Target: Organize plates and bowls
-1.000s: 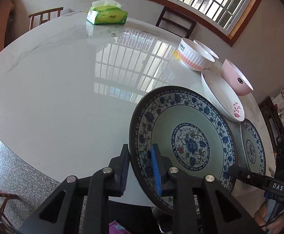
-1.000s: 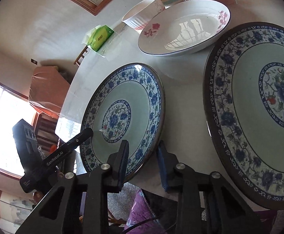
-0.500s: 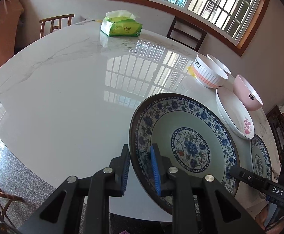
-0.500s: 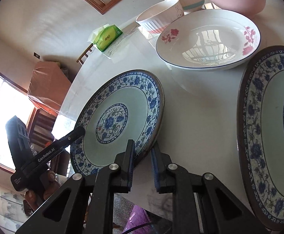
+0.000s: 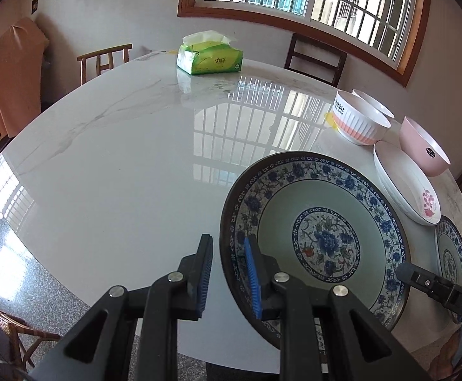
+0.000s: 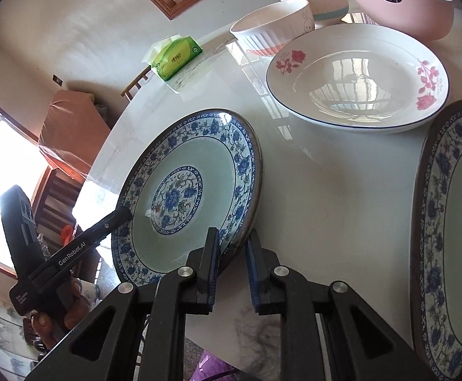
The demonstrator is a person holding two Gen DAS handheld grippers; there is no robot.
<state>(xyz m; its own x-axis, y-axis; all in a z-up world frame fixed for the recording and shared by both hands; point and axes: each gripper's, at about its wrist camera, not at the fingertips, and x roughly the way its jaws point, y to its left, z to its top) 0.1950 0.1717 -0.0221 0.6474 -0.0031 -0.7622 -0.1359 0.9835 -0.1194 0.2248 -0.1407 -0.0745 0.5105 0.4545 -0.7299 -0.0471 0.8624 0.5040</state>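
Note:
A blue-and-white floral plate (image 5: 320,235) is tilted up off the white table (image 5: 110,171). My left gripper (image 5: 229,273) is shut on its near-left rim, and my right gripper (image 6: 232,263) is shut on its other rim; the plate also shows in the right wrist view (image 6: 186,190). A second blue-and-white plate (image 6: 453,222) lies flat at the right. Behind it sit a white rose-pattern plate (image 6: 358,82), a pink bowl (image 6: 402,3), a ribbed white-and-pink bowl (image 6: 269,28) and a white bowl (image 6: 320,0).
A green tissue pack (image 5: 208,55) stands at the table's far side. Wooden chairs (image 5: 316,57) stand around the table under the window. The table's near edge (image 5: 72,292) drops to a granite floor.
The right gripper closed onto the plate's rim. Both grippers lifted and tilted the plate, and the left view now looks higher across the table.

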